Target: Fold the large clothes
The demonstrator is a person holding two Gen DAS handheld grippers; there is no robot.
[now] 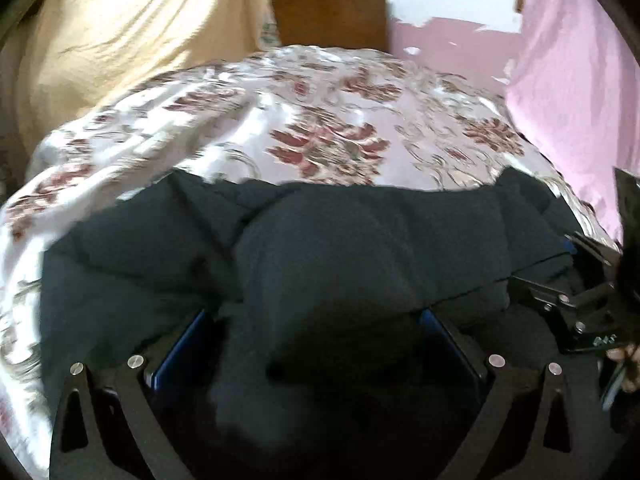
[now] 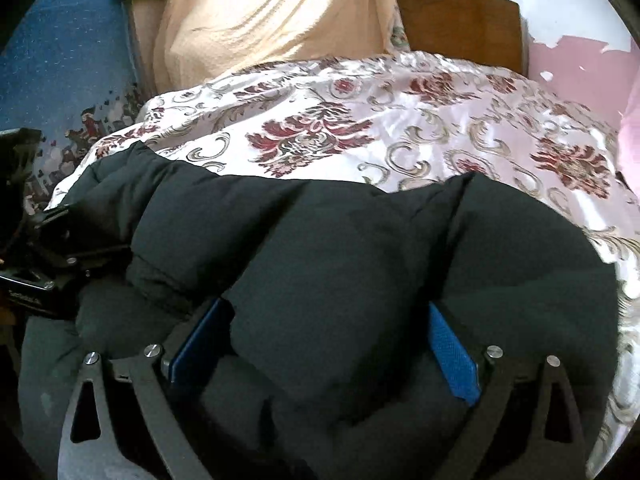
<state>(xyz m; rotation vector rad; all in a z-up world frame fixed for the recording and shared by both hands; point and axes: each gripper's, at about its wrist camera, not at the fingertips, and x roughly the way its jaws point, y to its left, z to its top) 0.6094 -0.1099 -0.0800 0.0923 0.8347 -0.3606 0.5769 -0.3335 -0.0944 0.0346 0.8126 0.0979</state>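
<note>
Your left claw [image 1: 316, 344] has its blue pads [image 1: 180, 348] spread wide, with a thick bulge of the black padded jacket [image 1: 360, 248] filling the gap between them; whether the pads press the fabric cannot be told. The jacket lies on the bed, on the floral bedspread [image 1: 320, 120], at its near edge. At the left, a cream cloth [image 1: 120, 28] hangs beside the wooden headboard [image 1: 328, 8]. In the right wrist view, your right claw [image 2: 328, 340] is likewise spread, its blue pads [image 2: 452, 356] flanking a fold of the jacket [image 2: 320, 240]. Each claw shows at the edge of the other's view. White lettering on both claw bodies is too blurred to read.
</note>
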